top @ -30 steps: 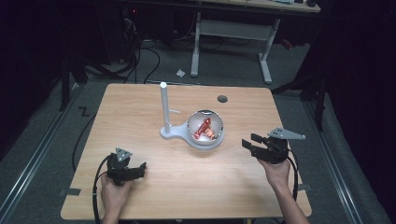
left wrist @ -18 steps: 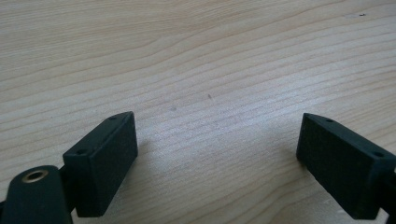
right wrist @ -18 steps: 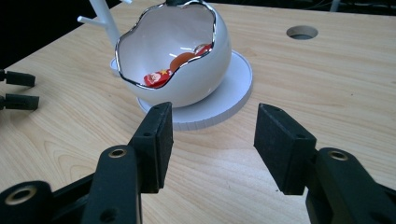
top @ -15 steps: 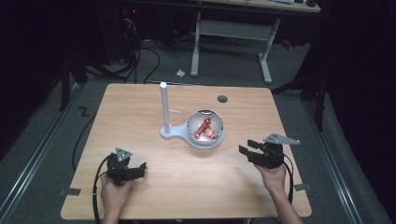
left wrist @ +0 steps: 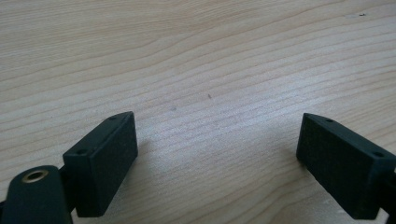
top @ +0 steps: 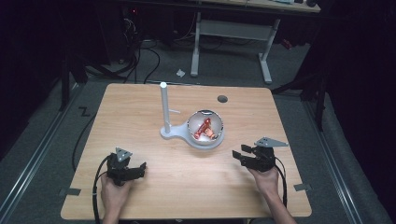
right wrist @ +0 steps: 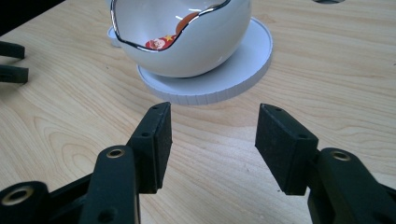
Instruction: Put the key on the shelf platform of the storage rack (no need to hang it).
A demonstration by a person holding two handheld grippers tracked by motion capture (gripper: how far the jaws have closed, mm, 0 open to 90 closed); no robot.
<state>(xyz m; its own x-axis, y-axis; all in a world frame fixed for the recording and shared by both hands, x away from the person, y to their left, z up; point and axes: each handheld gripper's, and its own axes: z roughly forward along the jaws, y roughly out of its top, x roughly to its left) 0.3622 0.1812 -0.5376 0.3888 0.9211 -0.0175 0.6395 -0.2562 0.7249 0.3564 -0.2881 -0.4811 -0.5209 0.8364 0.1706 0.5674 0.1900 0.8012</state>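
A white, egg-like bowl (top: 205, 126) with a chrome rim sits on a white round base (top: 211, 143) at the table's middle, red pieces (top: 204, 130) inside it. A thin white post (top: 164, 107) rises from the same base on the left. My right gripper (top: 238, 157) rests low at the front right, pointing left towards the bowl (right wrist: 187, 37). Its jaws (right wrist: 212, 140) stand apart with nothing between them and have just been opening. My left gripper (top: 140, 169) lies at the front left, open over bare wood (left wrist: 217, 154).
The wooden table (top: 140, 102) has a dark round hole (top: 222, 99) near its far edge. Beyond it are a white desk frame (top: 233, 32) and cables on the grey floor. The left gripper's black jaws (right wrist: 11, 60) show at the left edge of the right gripper view.
The right hand has sunk towards the table and drifted nearer the front edge and slightly left. The left hand has stayed put.
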